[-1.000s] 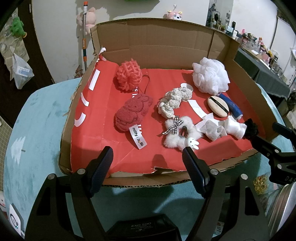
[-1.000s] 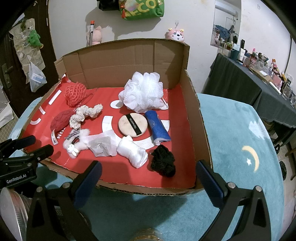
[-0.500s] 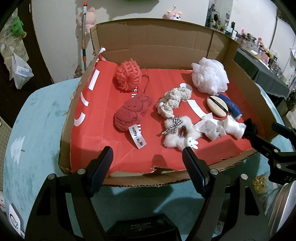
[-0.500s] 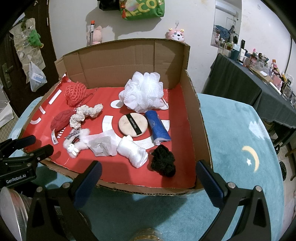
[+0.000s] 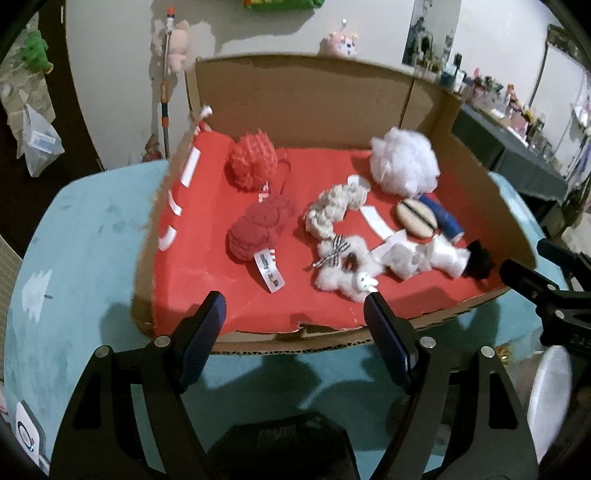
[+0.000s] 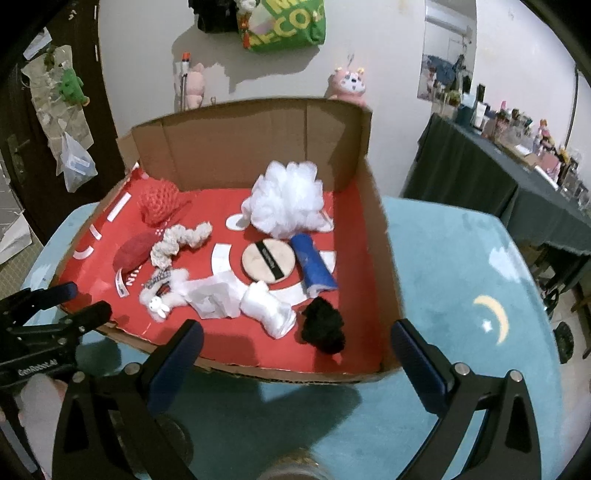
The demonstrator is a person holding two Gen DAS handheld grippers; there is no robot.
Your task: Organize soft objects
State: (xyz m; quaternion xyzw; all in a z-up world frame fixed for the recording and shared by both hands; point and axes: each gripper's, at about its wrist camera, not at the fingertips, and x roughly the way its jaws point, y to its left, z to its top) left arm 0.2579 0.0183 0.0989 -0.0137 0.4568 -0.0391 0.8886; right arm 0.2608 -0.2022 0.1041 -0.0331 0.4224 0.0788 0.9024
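Note:
A cardboard box (image 5: 306,96) with a red floor holds several soft things: a red mesh puff (image 5: 253,160), a dark red plush (image 5: 258,227), a cream scrunchie (image 5: 334,208), a white fluffy scrunchie with a checked bow (image 5: 345,264), a white bath puff (image 6: 286,199), a round tan powder puff (image 6: 269,261), a blue roll (image 6: 313,265), a white cloth bundle (image 6: 267,308) and a black fluffy ball (image 6: 323,325). My left gripper (image 5: 295,319) is open and empty at the box's front edge. My right gripper (image 6: 295,349) is open and empty before the front right.
The box sits on a teal table cloth (image 6: 461,280). A dark table (image 6: 498,184) with small items stands at the right. Plush toys (image 6: 349,83) and a green bag (image 6: 284,22) hang on the back wall. A silver round lid (image 5: 548,398) lies at the left view's lower right.
Both grippers have risen and tipped a little, so the box sits lower in both views. Nothing in the box has moved.

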